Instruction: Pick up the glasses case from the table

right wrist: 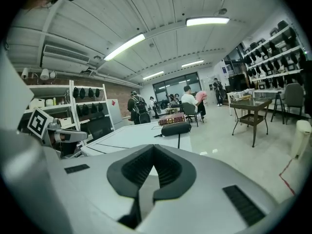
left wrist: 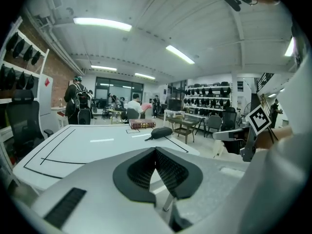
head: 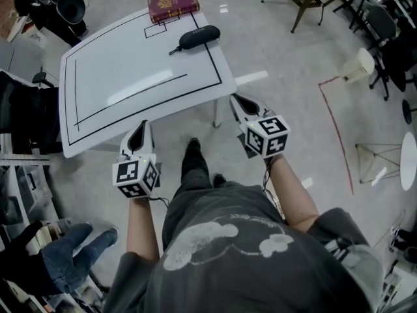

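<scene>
Left gripper (head: 139, 137) and right gripper (head: 242, 107) are both closed tight and empty, near the white table's (head: 130, 77) near edge. Black glasses case (head: 199, 37) lies by its far right corner, just beside a red book (head: 172, 5) whose cover print is illegible.

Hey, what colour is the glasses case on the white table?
The glasses case is black; the head view shows it best.

readable text: none you can use | book (head: 172, 5): gold print on red cover, too small to read | your shirt (head: 228, 240): pale print, lettering blurred | left marker cube (head: 135, 177), right marker cube (head: 268, 135): square code patterns only, no letters or digits
</scene>
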Demonstrator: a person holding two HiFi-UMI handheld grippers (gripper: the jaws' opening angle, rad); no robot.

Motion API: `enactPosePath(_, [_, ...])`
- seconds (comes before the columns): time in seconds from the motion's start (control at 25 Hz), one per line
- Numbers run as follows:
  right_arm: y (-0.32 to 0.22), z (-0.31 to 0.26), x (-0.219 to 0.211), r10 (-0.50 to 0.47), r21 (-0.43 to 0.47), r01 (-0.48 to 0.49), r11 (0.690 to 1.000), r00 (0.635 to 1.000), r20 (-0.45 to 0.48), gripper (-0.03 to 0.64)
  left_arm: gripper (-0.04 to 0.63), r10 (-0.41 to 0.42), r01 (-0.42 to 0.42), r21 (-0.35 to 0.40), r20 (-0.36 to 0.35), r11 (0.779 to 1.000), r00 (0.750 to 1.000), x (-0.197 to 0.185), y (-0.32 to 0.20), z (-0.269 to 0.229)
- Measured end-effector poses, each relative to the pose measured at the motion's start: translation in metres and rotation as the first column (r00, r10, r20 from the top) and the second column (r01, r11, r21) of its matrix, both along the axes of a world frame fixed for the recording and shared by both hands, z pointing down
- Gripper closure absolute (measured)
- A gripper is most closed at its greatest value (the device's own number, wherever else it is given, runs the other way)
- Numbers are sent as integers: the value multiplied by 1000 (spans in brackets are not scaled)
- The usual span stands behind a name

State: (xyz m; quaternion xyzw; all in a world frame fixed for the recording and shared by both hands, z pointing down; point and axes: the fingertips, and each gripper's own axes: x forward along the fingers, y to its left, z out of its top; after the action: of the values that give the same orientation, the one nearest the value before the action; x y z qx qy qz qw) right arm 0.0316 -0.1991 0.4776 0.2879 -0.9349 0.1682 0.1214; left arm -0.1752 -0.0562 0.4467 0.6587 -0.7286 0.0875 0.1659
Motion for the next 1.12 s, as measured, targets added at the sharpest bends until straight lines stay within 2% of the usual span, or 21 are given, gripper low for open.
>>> enactPosePath(0.28, [-42,1,-5,71,17,-70,997,997,-28,617,594,106,-105,22,-7,994,994,-15,-72,4])
enactPosePath(0.44, [-77,1,-15,127,19,-126,992,991,-44,617,594,182,-182,20,-17,983,983,-23,-119,7])
enactPosePath(0.56, [-99,0,-28,150,19,-149,989,987,-55,617,594,234,-234,14,2,972,972,-28,-152,6])
enactPosePath(0.8, [-131,-3,-40,195,15,-194,981,978,-78,617,592,348,-348,3,-19,938,937,-29,-212,2])
enactPosePath(1.08, [-155,-3,-48,244,3,-245,970,965,-100,617,588,476,-478,-24,-58,878,878,-26,-262,7])
enactPosePath(1.12, [-158,-2,-49,248,2,-249,968,963,-103,617,570,492,-494,-28,-65,869,868,-25,-267,9])
